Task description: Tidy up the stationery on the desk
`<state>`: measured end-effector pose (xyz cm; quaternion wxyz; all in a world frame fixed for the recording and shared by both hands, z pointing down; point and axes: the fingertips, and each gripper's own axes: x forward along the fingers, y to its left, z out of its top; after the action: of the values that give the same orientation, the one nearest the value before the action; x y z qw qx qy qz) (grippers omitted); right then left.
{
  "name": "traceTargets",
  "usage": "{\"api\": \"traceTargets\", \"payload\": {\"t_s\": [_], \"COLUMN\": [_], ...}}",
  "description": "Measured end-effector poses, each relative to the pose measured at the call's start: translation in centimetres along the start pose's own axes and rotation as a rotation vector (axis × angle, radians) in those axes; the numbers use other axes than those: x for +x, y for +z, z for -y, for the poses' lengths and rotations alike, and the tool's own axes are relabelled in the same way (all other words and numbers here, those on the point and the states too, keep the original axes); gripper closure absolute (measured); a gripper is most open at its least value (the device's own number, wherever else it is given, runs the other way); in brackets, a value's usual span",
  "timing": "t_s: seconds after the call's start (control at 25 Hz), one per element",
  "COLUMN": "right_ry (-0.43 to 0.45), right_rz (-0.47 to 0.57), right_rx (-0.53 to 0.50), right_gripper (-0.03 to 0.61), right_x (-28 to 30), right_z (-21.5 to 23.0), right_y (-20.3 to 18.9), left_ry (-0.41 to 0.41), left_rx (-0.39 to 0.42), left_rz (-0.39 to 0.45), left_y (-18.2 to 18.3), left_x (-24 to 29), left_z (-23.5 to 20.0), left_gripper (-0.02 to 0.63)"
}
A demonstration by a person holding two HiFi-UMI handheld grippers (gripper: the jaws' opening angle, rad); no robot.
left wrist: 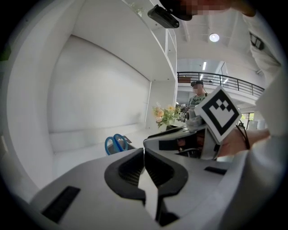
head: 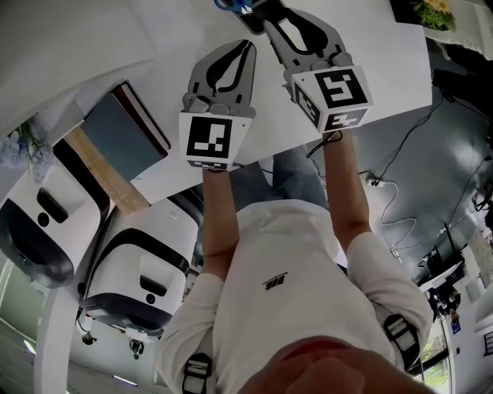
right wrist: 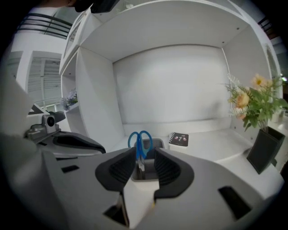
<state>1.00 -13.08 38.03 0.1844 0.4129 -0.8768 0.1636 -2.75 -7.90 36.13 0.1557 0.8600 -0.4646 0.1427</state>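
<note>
Blue-handled scissors (right wrist: 140, 139) stand upright in a small grey holder (right wrist: 156, 144) on the white desk shelf. In the right gripper view my right gripper (right wrist: 146, 160) is open, its pads on either side of the scissors' blades with a gap on each side. The head view shows this gripper (head: 267, 14) reaching to the scissors (head: 229, 5) at the picture's top edge. My left gripper (left wrist: 144, 162) is shut with nothing between its pads; it sits just left of the right one (head: 245, 48). From the left gripper view the scissors (left wrist: 116, 143) show ahead.
A small black notebook (right wrist: 179, 139) lies right of the holder. Flowers in a dark vase (right wrist: 263, 148) stand at the far right. A grey-blue book (head: 127, 135) lies on the desk (head: 92, 46). White machines (head: 146, 269) stand on the floor beside it. A person (left wrist: 197, 94) stands far off.
</note>
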Motion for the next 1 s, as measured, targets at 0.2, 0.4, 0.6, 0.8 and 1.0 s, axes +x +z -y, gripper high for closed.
{"api": "traceTargets", "payload": {"t_s": [0.2,0.4,0.6,0.8,1.0], "right_ry": [-0.046,-0.075,-0.077,-0.060,-0.043], "right_rz": [-0.044,-0.085,-0.132,-0.192,-0.242], "right_rx": [0.042,0.060,0.066,0.063,0.056], "right_gripper": [0.469,0.471,0.471,0.471,0.469], "right_x": [-1.5,-2.3,-2.1,-1.0,0.1], "right_z": [1.3,2.1,2.6,2.5,2.5], "right_y": [-3.0,-5.4,-7.2,-9.3,-10.6], "left_ry": [-0.041,-0.076,-0.100,-0.110,-0.110], "left_rx": [0.010,0.017,0.019,0.009,-0.002], "left_rz": [-0.011,-0.027,-0.045,-0.067,-0.082], "left_y": [-0.6,-1.6,-2.4,-3.8,-4.7], "left_x": [0.9,1.8,2.8,3.9,4.4], "left_z": [1.2,2.3,3.0,3.1,2.9], "left_gripper": [0.614,0.614,0.614,0.614,0.614]}}
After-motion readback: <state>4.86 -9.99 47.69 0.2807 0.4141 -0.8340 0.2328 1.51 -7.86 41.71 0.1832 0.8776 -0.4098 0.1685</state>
